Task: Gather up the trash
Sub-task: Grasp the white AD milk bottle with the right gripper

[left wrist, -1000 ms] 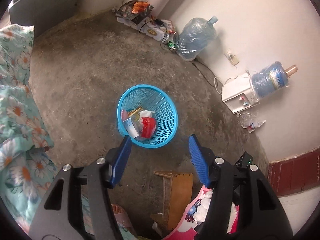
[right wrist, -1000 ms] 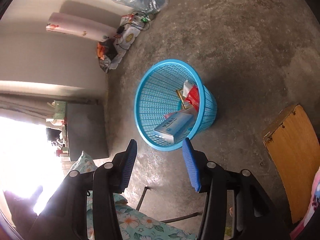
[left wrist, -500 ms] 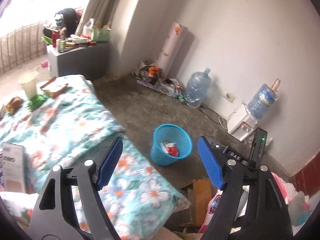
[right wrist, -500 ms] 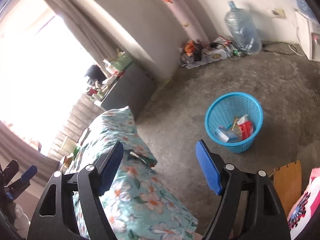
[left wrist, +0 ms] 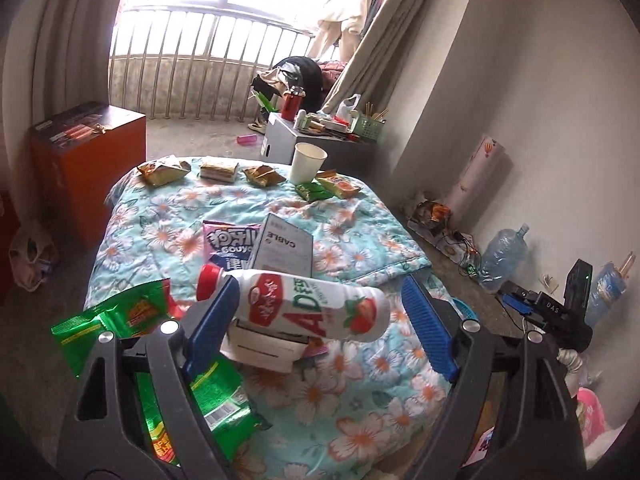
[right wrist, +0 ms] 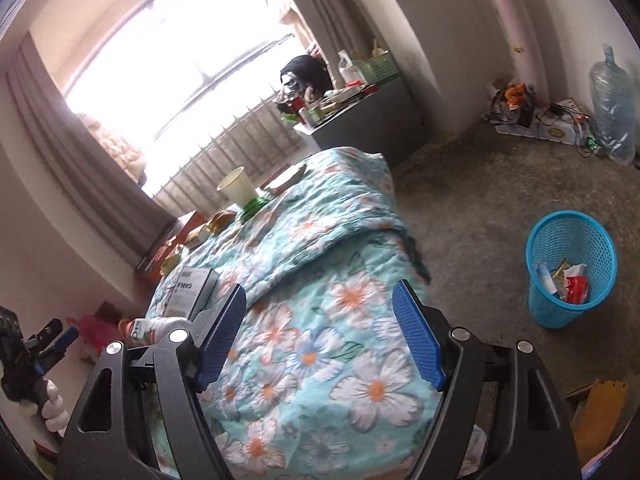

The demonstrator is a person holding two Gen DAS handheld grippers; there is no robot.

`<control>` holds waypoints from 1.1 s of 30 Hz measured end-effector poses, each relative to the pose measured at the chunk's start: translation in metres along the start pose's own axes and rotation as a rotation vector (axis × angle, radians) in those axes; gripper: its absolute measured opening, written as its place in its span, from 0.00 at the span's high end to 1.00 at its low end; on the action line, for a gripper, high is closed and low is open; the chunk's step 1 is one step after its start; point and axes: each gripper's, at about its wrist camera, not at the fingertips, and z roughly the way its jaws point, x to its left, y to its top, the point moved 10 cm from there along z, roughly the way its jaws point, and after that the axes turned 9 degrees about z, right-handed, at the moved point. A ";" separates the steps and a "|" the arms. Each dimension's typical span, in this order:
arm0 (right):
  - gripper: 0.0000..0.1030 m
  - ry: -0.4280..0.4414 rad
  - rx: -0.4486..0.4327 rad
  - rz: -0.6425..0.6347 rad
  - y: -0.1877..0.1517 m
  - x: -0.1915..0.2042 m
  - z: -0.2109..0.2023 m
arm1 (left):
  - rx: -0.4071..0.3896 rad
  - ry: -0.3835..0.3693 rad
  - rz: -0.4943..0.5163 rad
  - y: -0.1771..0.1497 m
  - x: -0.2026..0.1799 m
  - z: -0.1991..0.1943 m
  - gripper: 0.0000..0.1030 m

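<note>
Left gripper (left wrist: 320, 332) low in the left wrist view, blue fingers (left wrist: 212, 328) released and spread wide, having just been opening further. White bottle (left wrist: 304, 306) with red cap lying on its side between them in the picture, on top of a white box (left wrist: 262, 350); cannot tell whether the left finger touches it, right finger well apart. Nothing grasped.

Floral bedspread (left wrist: 360, 236) filling mid-frame. Green wrapper (left wrist: 116, 320) at lower left, partly under the left finger. Purple snack bag (left wrist: 226, 242) and a carton marked CABLE (left wrist: 286, 248) just above the bottle. Along the far edge of the bed, upper centre: several small snack packets (left wrist: 164, 170) and an upright paper cup (left wrist: 306, 162).

Right gripper (right wrist: 318, 336) low in the right wrist view, fingers (right wrist: 418, 344) released, wide apart, nothing between them but bedspread below. Also seen far right of the left wrist view (left wrist: 520, 308).

Blue basket (right wrist: 570, 268) on the concrete floor (right wrist: 472, 184) at right of the right wrist view, well apart from the bed, upright, with scraps of trash (right wrist: 568, 284) at its bottom. Large water jug (right wrist: 612, 104) at upper right by the wall.
</note>
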 end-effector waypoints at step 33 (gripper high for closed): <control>0.33 0.170 0.618 -0.925 -0.165 0.248 0.169 | 0.048 0.080 -0.159 -0.056 0.097 -0.004 0.23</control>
